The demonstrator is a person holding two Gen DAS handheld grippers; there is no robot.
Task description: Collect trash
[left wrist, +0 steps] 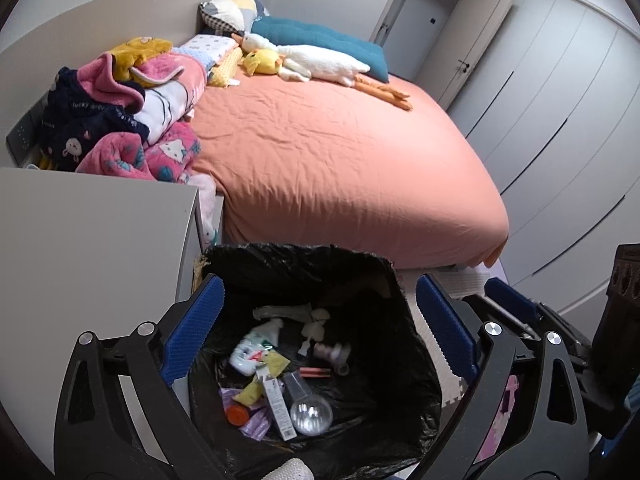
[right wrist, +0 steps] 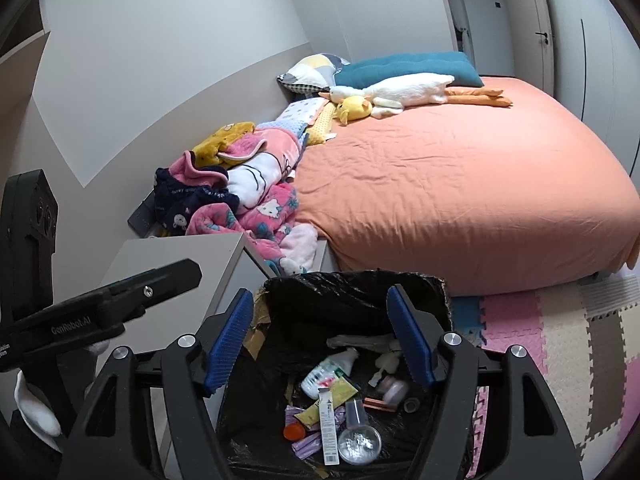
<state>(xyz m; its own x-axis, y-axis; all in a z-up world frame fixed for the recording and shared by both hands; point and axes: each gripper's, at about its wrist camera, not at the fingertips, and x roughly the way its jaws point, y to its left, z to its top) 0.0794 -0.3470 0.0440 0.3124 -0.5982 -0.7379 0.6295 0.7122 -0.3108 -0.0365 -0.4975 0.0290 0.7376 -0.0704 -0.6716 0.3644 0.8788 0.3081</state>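
Note:
A trash bin lined with a black bag [left wrist: 304,264] [right wrist: 352,284] stands on the floor at the foot of the bed. Several pieces of trash lie in it: a clear round bottle [left wrist: 310,412] [right wrist: 359,442], a white bottle [left wrist: 252,348] [right wrist: 330,370], a long white box [left wrist: 278,406] [right wrist: 329,426] and an orange cap [left wrist: 237,416] [right wrist: 295,433]. My left gripper [left wrist: 320,320] is open and empty above the bin. My right gripper [right wrist: 320,336] is open and empty above the bin too. The left gripper's body [right wrist: 100,304] shows at the left of the right wrist view.
A grey cabinet [left wrist: 92,240] [right wrist: 176,256] stands left of the bin. The bed with an orange sheet [left wrist: 340,152] [right wrist: 460,184] holds piled blankets [left wrist: 132,120], pillows and plush toys [left wrist: 304,60]. Foam floor mats [right wrist: 560,340] lie to the right. Wardrobe doors [left wrist: 560,120] line the right wall.

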